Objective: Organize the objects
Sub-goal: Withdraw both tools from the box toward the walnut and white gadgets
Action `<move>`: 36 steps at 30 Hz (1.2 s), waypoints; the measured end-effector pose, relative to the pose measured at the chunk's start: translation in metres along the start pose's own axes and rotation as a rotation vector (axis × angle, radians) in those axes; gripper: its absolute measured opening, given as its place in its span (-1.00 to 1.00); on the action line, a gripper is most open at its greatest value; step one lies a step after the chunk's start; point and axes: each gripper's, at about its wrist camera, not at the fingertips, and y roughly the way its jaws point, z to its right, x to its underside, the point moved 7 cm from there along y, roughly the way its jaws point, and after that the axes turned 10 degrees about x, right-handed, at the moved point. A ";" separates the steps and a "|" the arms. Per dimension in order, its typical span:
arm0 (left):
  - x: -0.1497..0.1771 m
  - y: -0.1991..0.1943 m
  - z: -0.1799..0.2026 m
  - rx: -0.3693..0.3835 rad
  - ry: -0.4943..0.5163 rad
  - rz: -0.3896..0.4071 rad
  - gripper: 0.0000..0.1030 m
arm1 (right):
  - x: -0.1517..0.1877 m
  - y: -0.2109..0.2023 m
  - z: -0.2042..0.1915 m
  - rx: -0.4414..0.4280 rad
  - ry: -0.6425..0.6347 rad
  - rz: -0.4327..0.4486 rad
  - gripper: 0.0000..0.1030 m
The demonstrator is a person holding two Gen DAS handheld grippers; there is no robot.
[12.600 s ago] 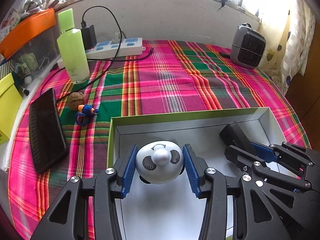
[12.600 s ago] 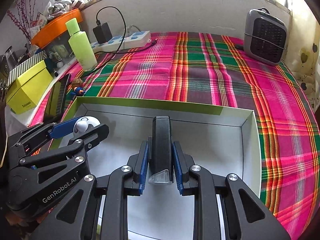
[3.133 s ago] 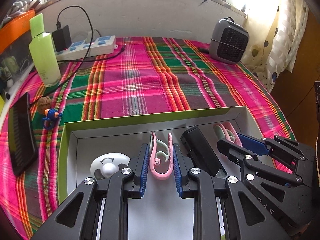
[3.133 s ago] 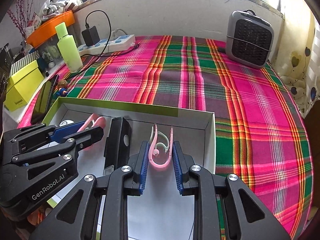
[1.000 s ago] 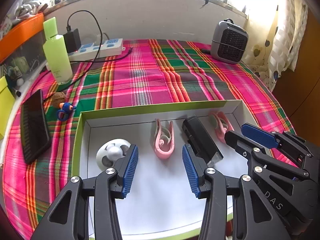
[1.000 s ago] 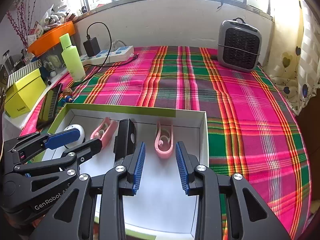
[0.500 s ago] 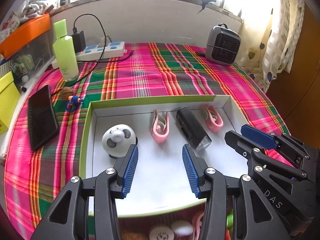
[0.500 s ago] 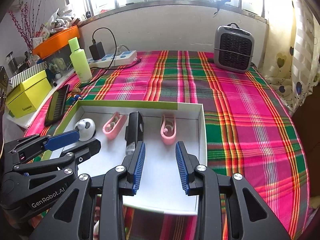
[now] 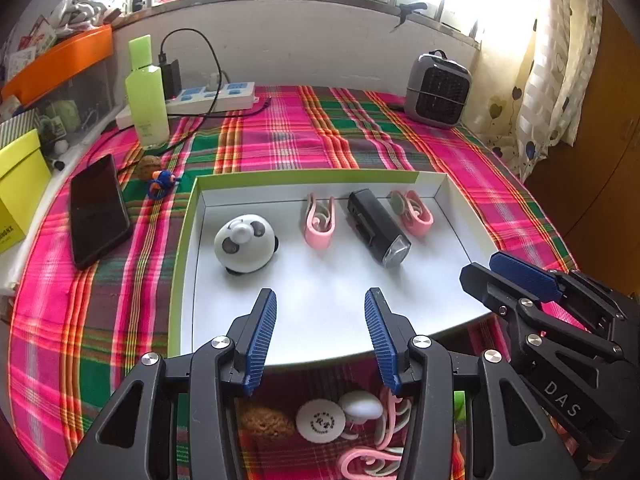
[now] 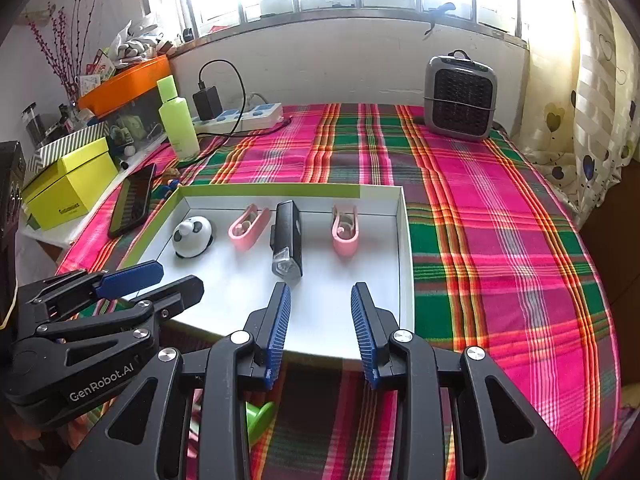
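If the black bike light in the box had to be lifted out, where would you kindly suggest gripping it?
Grip the black bike light across its two long flat sides, near mid-body, coming from above. It lies flat in the box with its lens toward the camera, and the pink clips leave gaps on either side for the jaws.

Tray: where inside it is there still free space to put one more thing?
The tray floor is bare in its whole near half, in front of the row of panda, two pink clips and black light. The far half along the back wall is crowded.
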 end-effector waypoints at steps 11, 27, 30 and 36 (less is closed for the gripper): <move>0.016 -0.013 0.004 -0.006 0.029 0.026 -0.13 | 0.016 -0.010 -0.002 -0.021 0.000 0.006 -0.36; 0.033 -0.033 0.005 0.010 0.019 0.046 -0.13 | 0.029 -0.031 -0.005 -0.040 0.004 0.036 -0.36; 0.036 -0.036 0.004 0.006 0.019 0.049 -0.13 | 0.032 -0.032 -0.006 -0.045 0.008 0.033 -0.36; 0.044 -0.040 -0.004 -0.001 0.001 0.051 -0.13 | 0.039 -0.032 -0.008 -0.058 0.006 0.022 -0.36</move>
